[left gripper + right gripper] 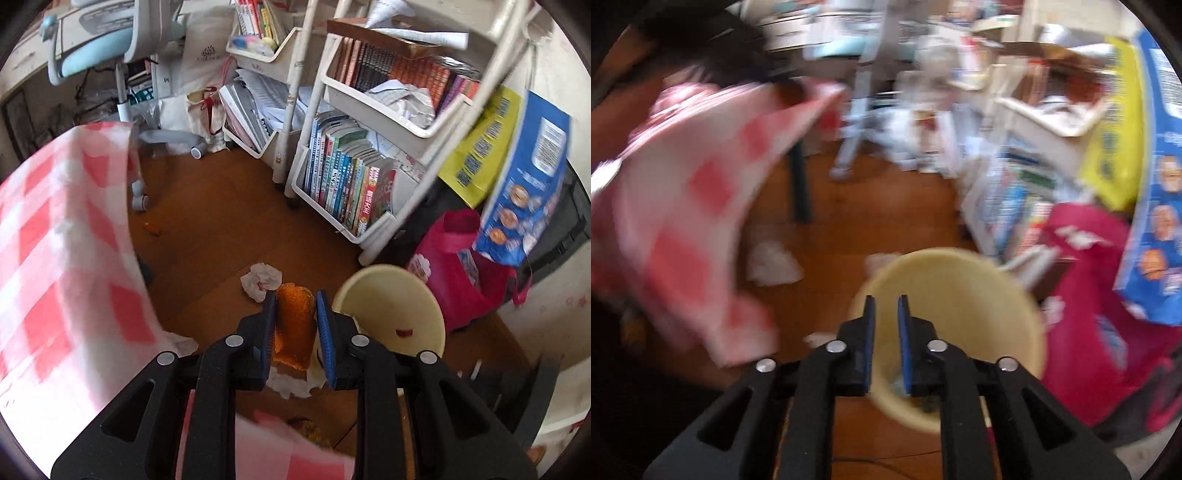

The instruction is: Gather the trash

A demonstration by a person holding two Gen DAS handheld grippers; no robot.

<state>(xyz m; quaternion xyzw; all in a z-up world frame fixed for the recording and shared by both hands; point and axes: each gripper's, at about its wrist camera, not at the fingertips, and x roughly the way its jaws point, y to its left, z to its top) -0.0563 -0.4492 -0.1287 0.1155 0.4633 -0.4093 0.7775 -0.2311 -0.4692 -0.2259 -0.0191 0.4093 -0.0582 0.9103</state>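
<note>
Carrying a piece of trash toward the bin is the step in hand, judging by the left wrist view. There the left gripper (295, 314) is closed on an orange snack wrapper (294, 328), its blue pads pressed against the wrapper's two sides, and the wrapper hangs above the wooden floor (221, 221). Just to the right of it stands the cream wastebasket (391, 280), mouth open, with a small red scrap (404, 332) lying inside. A crumpled tissue (261, 280) lies on the floor just beyond the wrapper, and more white paper (288, 384) shows below the fingers. A tiny orange scrap (152, 229) sits further out on the floor, near the edge of the red-and-white checked tablecloth (55, 240) that hangs down at the left. White book carts (354, 147) and a magenta bag (461, 280) stand behind the basket.

The right wrist view is heavily blurred. The right gripper (885, 314) hovers over the wastebasket (960, 288), its jaws a narrow gap apart with nothing between them. White crumpled paper (772, 262) lies on the floor (868, 214) near the tablecloth's (683, 221) hanging edge.

The next move, as I judge it, calls for shifting the left gripper rightward until the wrapper is over the basket's mouth, then opening the fingers to drop it. The tissues on the floor are left to gather afterward.
</note>
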